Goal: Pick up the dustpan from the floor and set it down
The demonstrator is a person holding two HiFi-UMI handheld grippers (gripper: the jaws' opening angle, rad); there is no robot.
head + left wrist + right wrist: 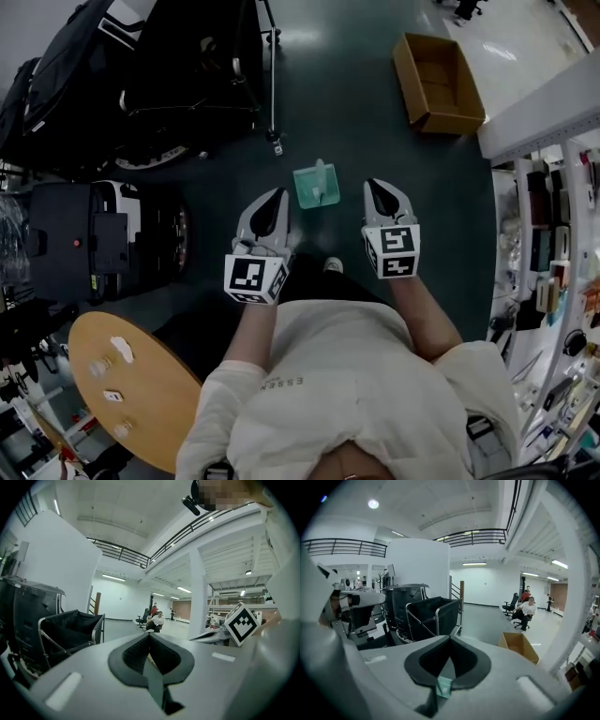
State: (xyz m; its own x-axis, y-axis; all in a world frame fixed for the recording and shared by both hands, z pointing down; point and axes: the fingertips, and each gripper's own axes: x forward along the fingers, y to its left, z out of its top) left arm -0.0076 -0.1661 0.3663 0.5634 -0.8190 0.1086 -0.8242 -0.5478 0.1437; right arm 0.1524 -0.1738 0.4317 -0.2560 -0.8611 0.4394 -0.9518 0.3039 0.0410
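We're holding both grippers up, well above the dark floor (352, 122), and carrying nothing. Left gripper (278, 194): jaws are sitting closed tip to tip, nothing between them. Right gripper (373, 185): jaws closed too, empty. The translucent green plastic dustpan (317, 185) is lying on the floor below and just ahead of the tips, between the two grippers, touching neither. In the right gripper view a sliver of it is showing through the gap under the closed jaws. An open brown cardboard box (438, 82) is sitting further ahead, right of the right gripper. A black fabric cart (431, 613) is standing ahead-left of it.
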